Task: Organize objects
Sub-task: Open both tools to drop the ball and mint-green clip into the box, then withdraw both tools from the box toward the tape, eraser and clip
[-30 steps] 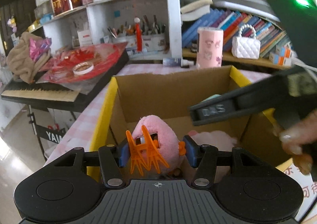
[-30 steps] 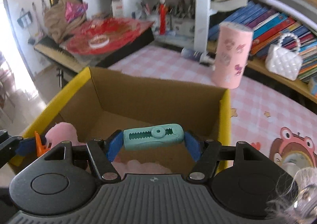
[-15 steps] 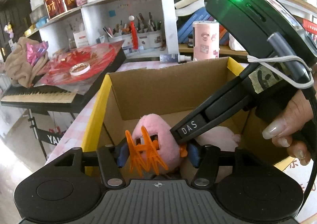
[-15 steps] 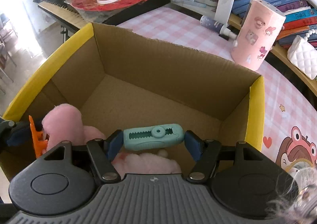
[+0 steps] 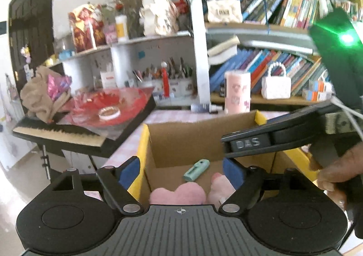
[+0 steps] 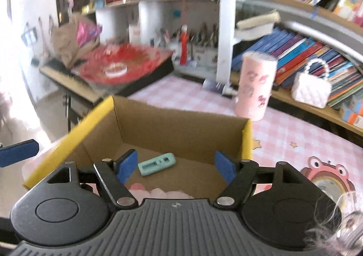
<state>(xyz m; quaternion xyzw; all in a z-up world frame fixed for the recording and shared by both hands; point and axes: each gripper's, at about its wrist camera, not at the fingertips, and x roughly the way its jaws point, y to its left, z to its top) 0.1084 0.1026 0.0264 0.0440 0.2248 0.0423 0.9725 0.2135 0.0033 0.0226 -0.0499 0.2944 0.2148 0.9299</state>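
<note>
Opening just now, both grippers, left and right, stand wide, empty; teal clip and pink plush lie boxed just ahead; nothing visibly left.

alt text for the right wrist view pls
The open right gripper, nothing between its jaws, hangs over a yellow-edged cardboard box where a teal clip lies on the floor and pink plush shows at the near edge. Behind stand a pink cup, a checked table and bookshelves.

The pink plush lies half hidden behind the tongs' body; shelf clutter is motion-blurred.
</note>
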